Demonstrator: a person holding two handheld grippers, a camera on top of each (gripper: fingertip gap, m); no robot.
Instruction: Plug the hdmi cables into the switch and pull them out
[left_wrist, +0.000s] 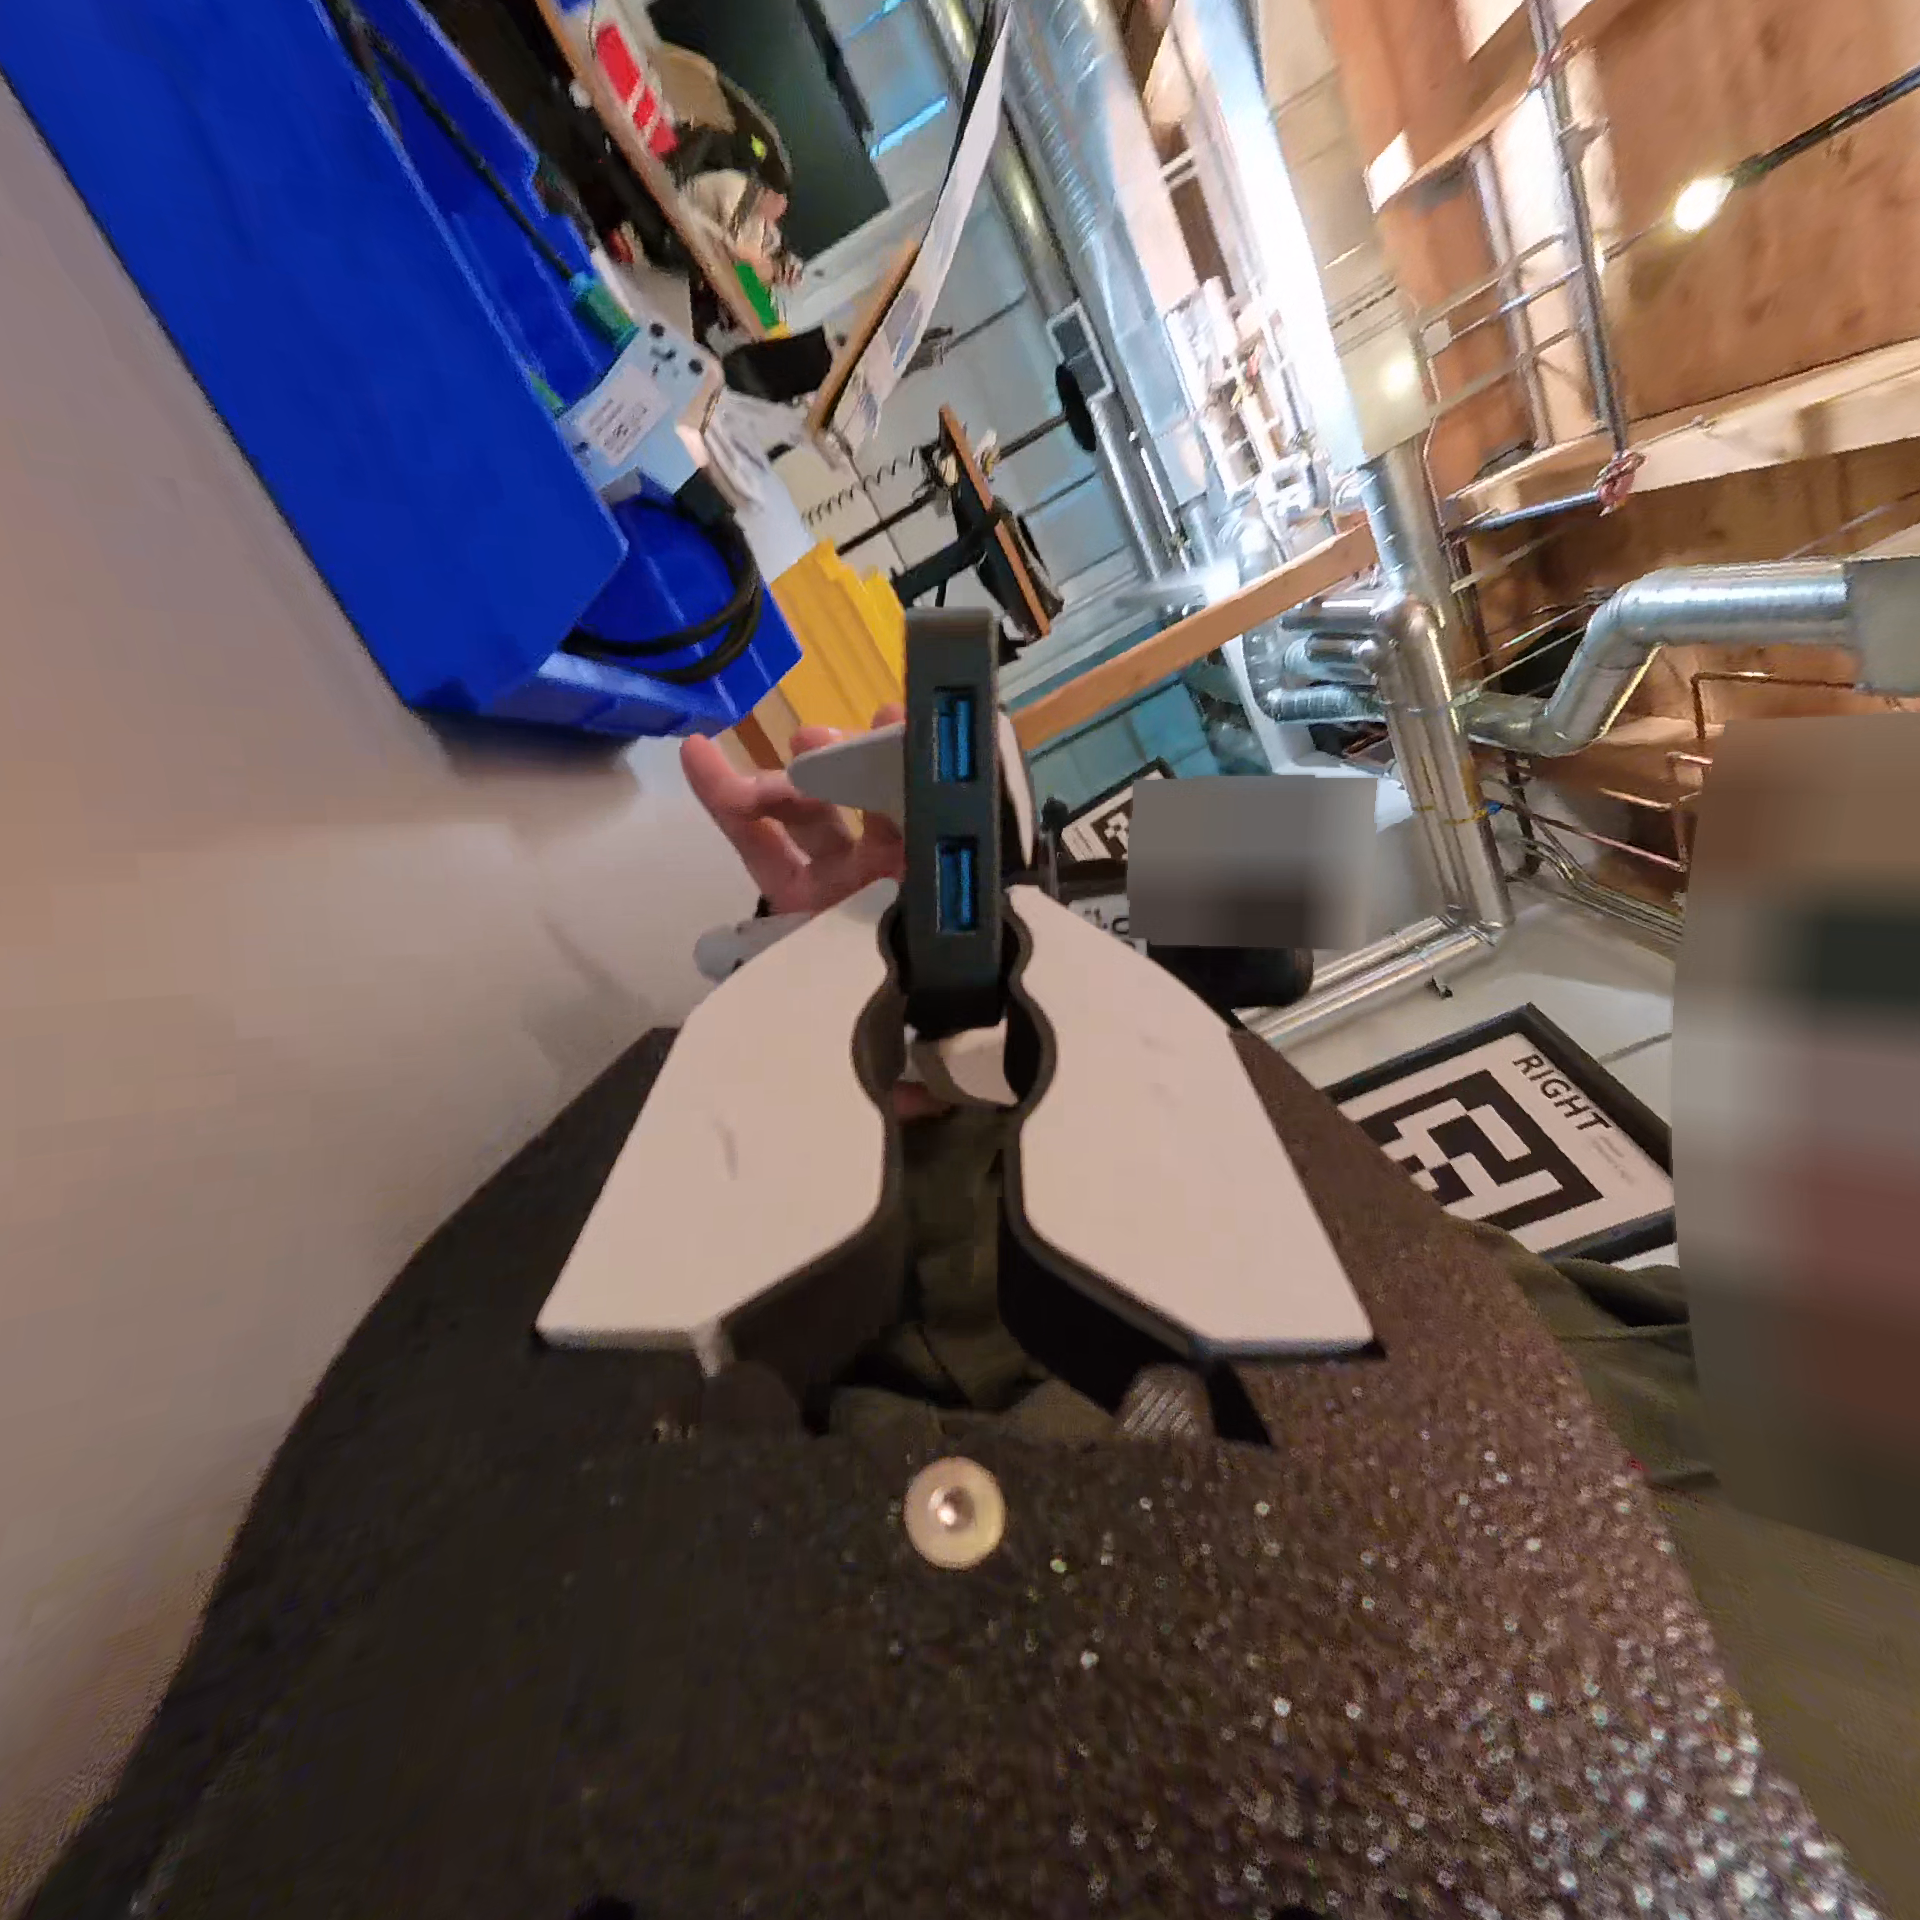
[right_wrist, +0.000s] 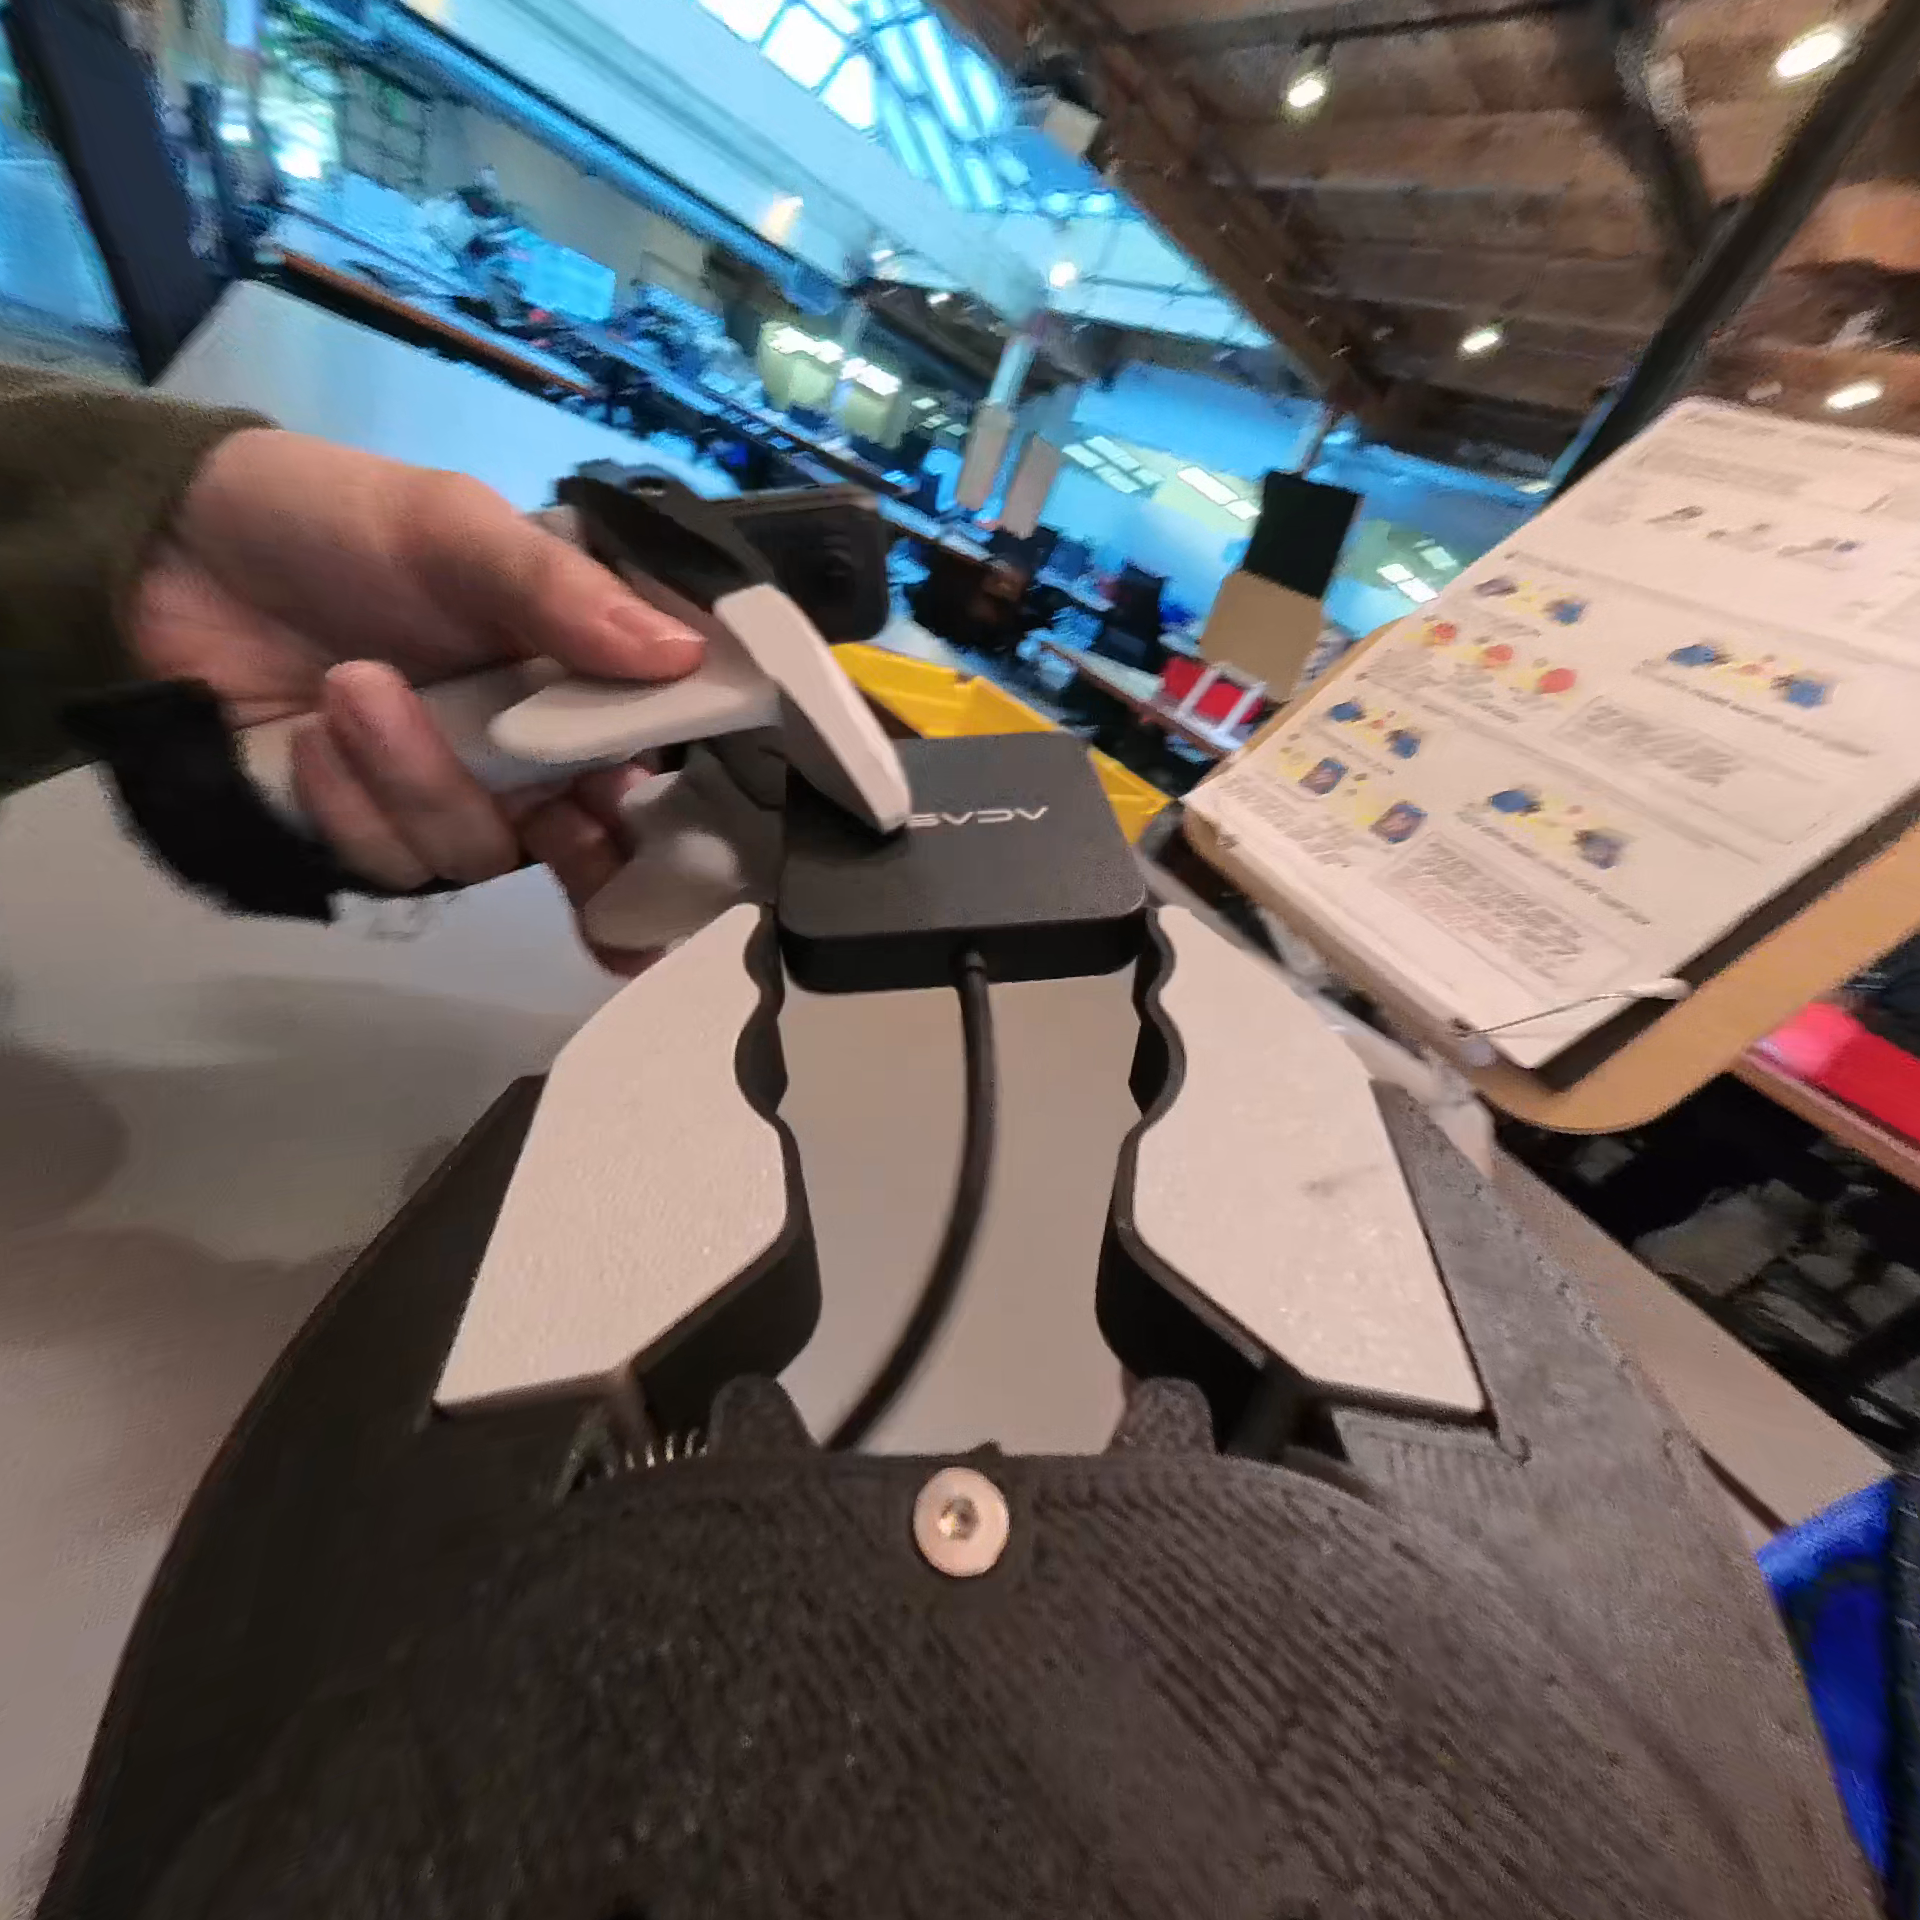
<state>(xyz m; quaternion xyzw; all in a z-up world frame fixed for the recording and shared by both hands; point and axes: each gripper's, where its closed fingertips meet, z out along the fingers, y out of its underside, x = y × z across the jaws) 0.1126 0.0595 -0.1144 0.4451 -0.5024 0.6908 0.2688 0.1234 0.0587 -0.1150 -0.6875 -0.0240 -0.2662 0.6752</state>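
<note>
The switch (left_wrist: 951, 790) is a small black box with two blue ports on its narrow side. My left gripper (left_wrist: 951, 966) is shut on it, pinching its flat faces and holding it off the table. In the right wrist view the switch (right_wrist: 997, 862) lies flat ahead, with the left gripper (right_wrist: 883, 821) clamped on its left part by a hand (right_wrist: 395, 644). My right gripper (right_wrist: 961, 925) is open, its fingertips flanking the near corners of the switch. The switch's black cable (right_wrist: 971, 1143) runs back between the right fingers.
A blue bin (left_wrist: 343, 343) holding a coiled black cable stands on the pale table (left_wrist: 260, 987). A yellow bin (right_wrist: 977, 696) sits behind the switch. A clipboard with a printed sheet (right_wrist: 1558, 727) leans at the right. The right gripper's black-and-white tag plate (left_wrist: 1496, 1153) shows at lower right.
</note>
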